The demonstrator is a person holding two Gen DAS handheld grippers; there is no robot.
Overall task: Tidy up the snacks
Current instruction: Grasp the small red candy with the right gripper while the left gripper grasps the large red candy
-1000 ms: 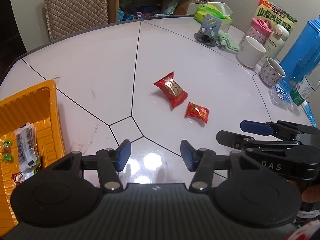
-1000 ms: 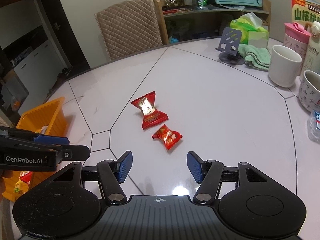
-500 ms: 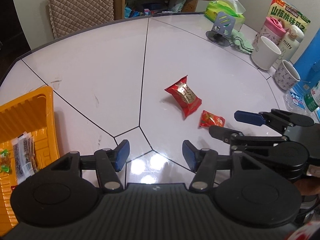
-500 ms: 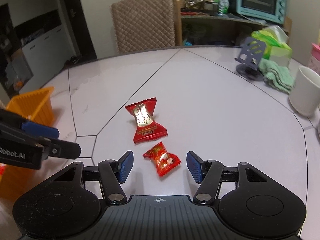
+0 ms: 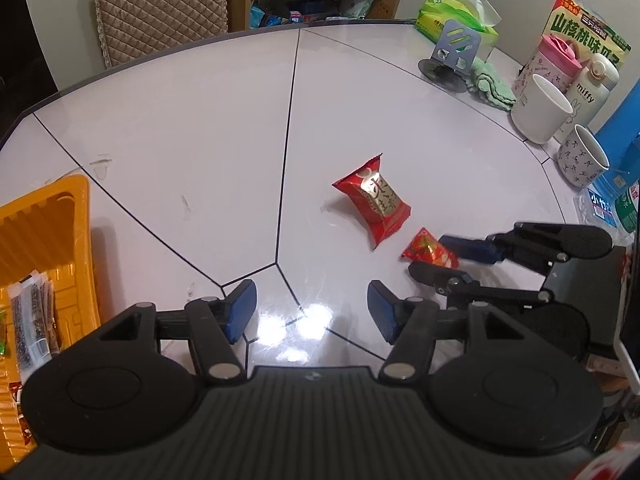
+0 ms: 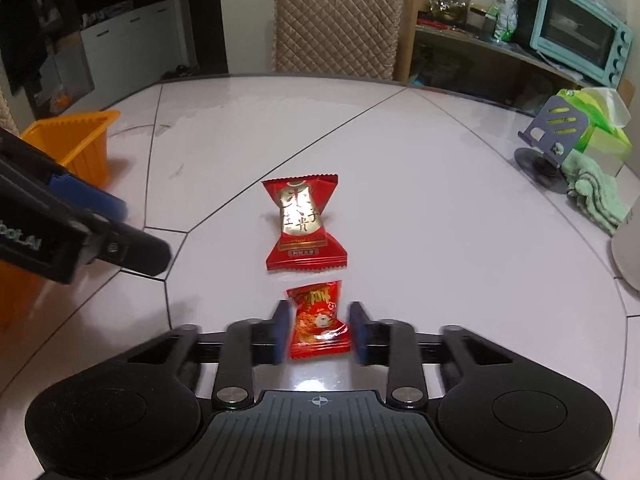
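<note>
A small red snack packet (image 6: pixel 318 320) lies on the white table between the pads of my right gripper (image 6: pixel 318 328). The jaws are closing and the pads touch the wrapper's two sides. In the left wrist view the same packet (image 5: pixel 426 248) sits at the tips of the right gripper (image 5: pixel 430 256). A larger red and gold packet (image 6: pixel 302 224) (image 5: pixel 372 204) lies just beyond it. My left gripper (image 5: pixel 312 304) hovers over bare table, jaws opening with nothing between them. An orange tray (image 5: pixel 40 224) at the left holds several packets.
Along the table's right edge stand a white mug (image 5: pixel 540 108), a patterned mug (image 5: pixel 580 156), a pink bottle, a phone stand (image 5: pixel 454 56), a green cloth and a tissue box. A quilted chair (image 6: pixel 336 24) stands behind the table. The left gripper (image 6: pixel 138 232) is close on the right gripper's left.
The right gripper came forward and down over the small red packet, and its jaws narrowed onto it. The left gripper drifted right toward the snacks and spread slightly wider.
</note>
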